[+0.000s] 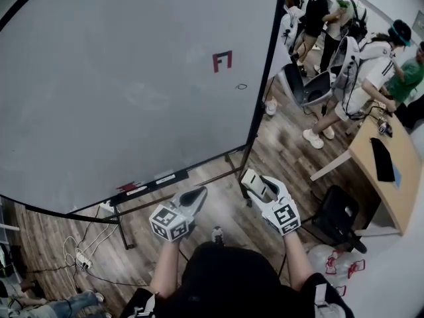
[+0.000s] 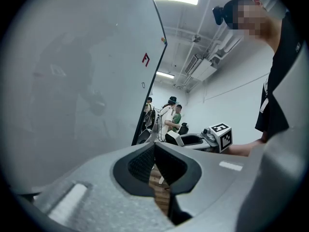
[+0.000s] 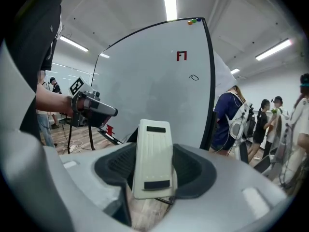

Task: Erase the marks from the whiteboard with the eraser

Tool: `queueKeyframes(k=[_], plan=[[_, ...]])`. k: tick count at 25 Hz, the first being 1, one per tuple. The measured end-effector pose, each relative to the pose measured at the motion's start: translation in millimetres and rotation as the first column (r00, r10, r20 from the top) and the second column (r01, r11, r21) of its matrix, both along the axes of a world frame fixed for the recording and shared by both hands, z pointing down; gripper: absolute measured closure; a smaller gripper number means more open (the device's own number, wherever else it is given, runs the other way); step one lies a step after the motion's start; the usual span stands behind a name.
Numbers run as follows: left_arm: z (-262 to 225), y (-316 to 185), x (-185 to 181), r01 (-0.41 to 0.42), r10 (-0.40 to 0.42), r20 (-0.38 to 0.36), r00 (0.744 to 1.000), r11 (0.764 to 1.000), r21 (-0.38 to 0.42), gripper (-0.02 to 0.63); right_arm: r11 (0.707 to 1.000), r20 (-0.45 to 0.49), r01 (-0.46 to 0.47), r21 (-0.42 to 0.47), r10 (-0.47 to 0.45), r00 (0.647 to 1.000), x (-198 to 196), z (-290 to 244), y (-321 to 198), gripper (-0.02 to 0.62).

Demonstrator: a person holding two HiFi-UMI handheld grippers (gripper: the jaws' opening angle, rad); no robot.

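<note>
Cream plastic, ribbed, with 2 dark strips: the eraser (image 3: 153, 158) stands upright in the right tongs (image 1: 260, 189), which are clamped on its sides. It is held in the air in front of the whiteboard (image 1: 132, 78), well apart from its face. The left tongs (image 2: 154, 166) are closed together with nothing between them, held beside the right ones.

On the board there are 2 marks near its right edge: a red angular mark (image 1: 222, 61) and, just below it, a small dark loop (image 1: 241, 86). The ledge (image 1: 151, 185) along the board's lower edge carries a red thing (image 1: 128, 187) and a white bar-shaped thing (image 1: 165, 177); what they are cannot be told.

Right of the board's black frame (image 1: 255, 131), several people (image 1: 371, 78) stand on the wooden floor (image 1: 278, 151) near a wooden surface (image 1: 361, 152) with a dark flat item (image 1: 382, 159) on it. A black chair (image 1: 334, 217) stands beside the right tongs, and a power strip (image 1: 83, 262) with cables lies on the floor under the board.
</note>
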State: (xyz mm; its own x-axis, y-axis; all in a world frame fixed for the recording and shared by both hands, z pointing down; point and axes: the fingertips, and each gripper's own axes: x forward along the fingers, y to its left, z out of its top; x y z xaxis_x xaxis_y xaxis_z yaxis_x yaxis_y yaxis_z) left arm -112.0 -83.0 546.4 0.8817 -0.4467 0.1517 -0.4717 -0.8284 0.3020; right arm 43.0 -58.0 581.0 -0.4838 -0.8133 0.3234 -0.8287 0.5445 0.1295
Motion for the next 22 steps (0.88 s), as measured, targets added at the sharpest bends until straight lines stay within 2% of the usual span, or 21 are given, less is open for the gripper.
queueKeyframes(k=[8,14,22], plan=[[3.1,-38.9,-18.9,-0.036,0.036,0.000,0.999,0.999,0.004,0.595,1.000,-0.014,-0.017,-0.011,0.017,1.000,-25.6,5.7,-30.2,0.353],[1.9,-62.1,-41.4,-0.002,0.001,-0.044,0.999,1.000,-0.019,0.595,1.000,-0.031,-0.005,0.009,0.006,1.000,-34.7,0.3,-62.2,0.353],[-2.1,-87.6,-51.1,0.057,-0.056,-0.047,0.997,0.998,0.004,0.595,0.998,-0.043,0.035,0.054,-0.033,0.999,-33.6,-12.2,-104.1,0.353]])
